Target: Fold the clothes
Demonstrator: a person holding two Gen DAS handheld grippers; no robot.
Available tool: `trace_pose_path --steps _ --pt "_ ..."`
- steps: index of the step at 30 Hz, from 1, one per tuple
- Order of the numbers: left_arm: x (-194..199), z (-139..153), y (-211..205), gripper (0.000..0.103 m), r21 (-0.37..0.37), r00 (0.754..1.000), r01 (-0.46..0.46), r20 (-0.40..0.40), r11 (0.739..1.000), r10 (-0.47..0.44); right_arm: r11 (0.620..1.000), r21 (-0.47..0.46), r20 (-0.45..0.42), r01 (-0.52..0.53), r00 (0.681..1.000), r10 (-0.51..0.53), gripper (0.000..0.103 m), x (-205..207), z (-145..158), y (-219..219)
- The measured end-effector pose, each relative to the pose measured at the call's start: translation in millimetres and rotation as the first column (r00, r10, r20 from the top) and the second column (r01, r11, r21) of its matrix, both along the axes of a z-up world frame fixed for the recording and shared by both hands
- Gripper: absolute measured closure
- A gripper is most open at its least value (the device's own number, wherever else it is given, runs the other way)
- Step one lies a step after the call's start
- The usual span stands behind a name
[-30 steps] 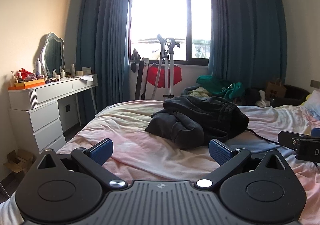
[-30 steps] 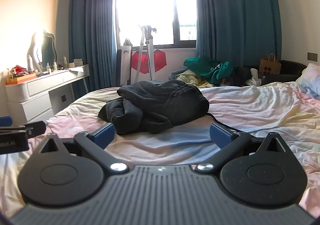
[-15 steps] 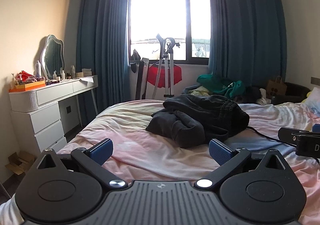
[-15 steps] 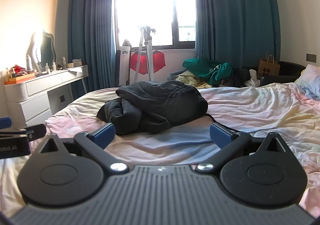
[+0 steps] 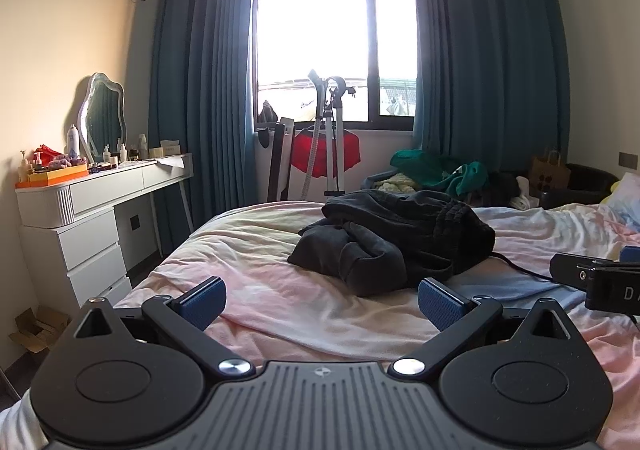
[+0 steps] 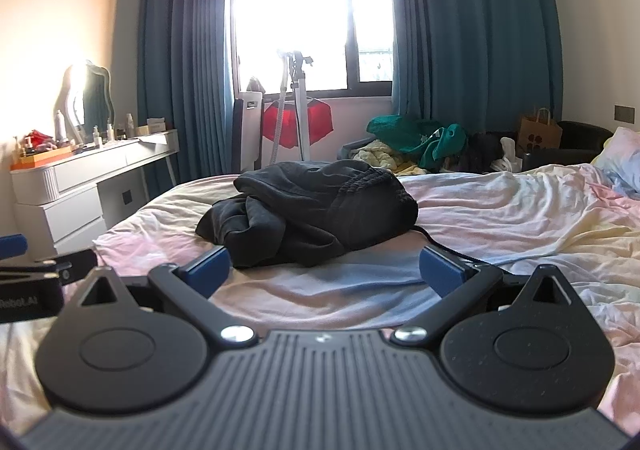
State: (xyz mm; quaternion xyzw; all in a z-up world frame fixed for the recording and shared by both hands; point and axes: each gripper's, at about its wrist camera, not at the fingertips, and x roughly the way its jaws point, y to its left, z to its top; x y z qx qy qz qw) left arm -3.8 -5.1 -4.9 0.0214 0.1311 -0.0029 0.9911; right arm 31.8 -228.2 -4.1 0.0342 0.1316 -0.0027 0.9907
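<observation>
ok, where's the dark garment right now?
The dark garment lies bunched mid-bed on the pastel sheet, ahead of both open grippers, centre in both wrist views, with a black cable trailing from its right side.

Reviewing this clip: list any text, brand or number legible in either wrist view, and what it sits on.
"D", cut off by the frame edge: on the right gripper, left wrist view.
"obot.AI", start cut off: on the left gripper, right wrist view.
Paper bag: dark print, no readable words.
Bottles on the dresser: labels too small.

left tool: black, blue pads | right tool: silver screws
</observation>
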Motion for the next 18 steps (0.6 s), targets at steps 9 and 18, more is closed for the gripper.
trace_pose_path --steps 9,18 --pt "1.2 -2.1 -1.1 0.000 -0.001 1.000 0.004 -0.002 1.000 -0.004 1.000 0.006 -0.010 -0.002 1.000 0.003 0.000 0.4 -0.2 -0.3" --pt "11.4 -16.2 -6.7 0.000 0.024 0.999 0.030 -0.022 0.999 -0.029 0.998 0.031 0.078 0.055 0.995 -0.057 0.000 2.5 37.9 0.9"
